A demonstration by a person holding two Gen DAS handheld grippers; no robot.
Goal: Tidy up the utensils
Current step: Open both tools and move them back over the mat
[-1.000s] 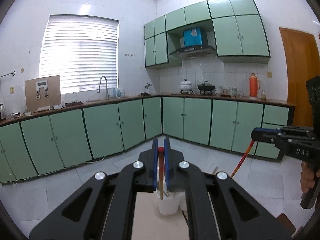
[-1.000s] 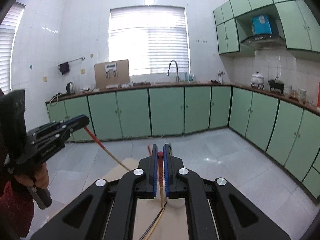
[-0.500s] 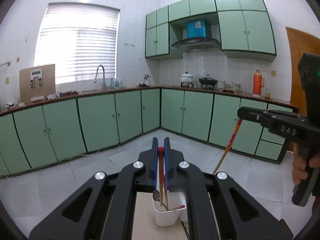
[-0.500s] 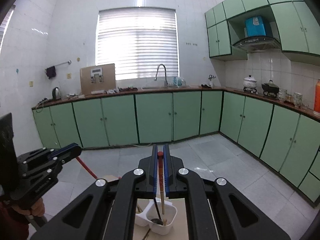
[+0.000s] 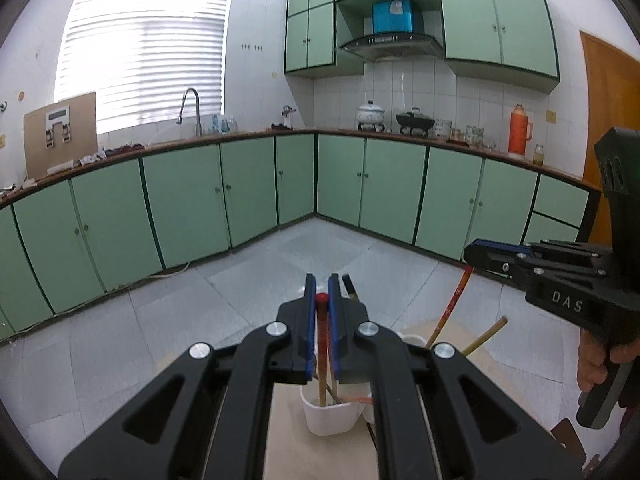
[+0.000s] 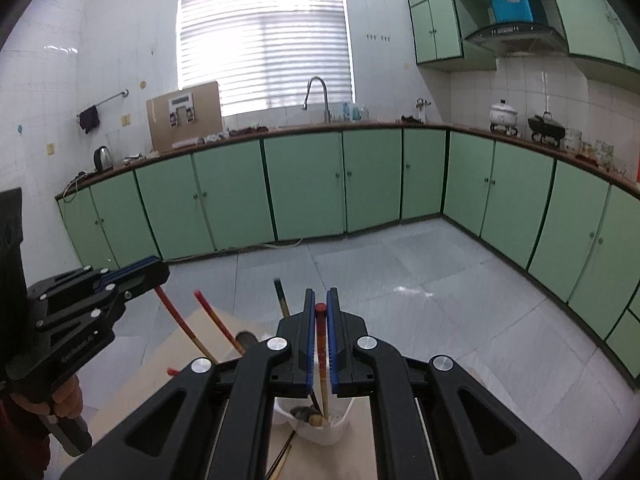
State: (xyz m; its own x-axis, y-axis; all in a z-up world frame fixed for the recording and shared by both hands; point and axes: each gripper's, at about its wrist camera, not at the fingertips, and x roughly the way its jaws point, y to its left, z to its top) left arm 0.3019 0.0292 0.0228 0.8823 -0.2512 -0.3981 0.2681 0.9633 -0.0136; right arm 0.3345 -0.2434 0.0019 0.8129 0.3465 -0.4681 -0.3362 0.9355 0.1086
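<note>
Left to right across the kitchen. A cardboard panel (image 5: 60, 132) leans against the tiled wall below the slatted window (image 5: 140, 48), on the brown counter above green cabinets (image 5: 180, 204). A curved tap (image 5: 191, 110) stands at the sink. Past the corner, under a range hood (image 5: 390, 42), sit a white pot (image 5: 371, 114), a black pot (image 5: 415, 120) and an orange flask (image 5: 519, 130); a wooden door (image 5: 610, 128) closes the right edge.

Foreground, left wrist view: the left gripper (image 5: 321, 294) has its blue-lined jaws closed on a red-topped chopstick (image 5: 321, 328), held nearly upright, its lower end inside a white holder (image 5: 328, 412) that stands on a pale board (image 5: 288, 440). Other utensils already stand in the holder; the black gripper body blocks much of its rim. To the right, the right gripper (image 5: 472, 254), gripped by a hand (image 5: 596, 364), is clamped on a second chopstick (image 5: 452, 304) that slants down toward the holder; a bare bamboo stick (image 5: 486, 334) pokes up beside it.

Right wrist view: the right gripper's chopstick (image 6: 321, 344) descends into the holder (image 6: 320, 420) among dark utensil ends. To the left, the left gripper's chopstick (image 6: 176, 316) slopes down beside another red-ended stick (image 6: 212, 316). A dark-tipped handle (image 6: 281, 296) rises just behind the jaws.
</note>
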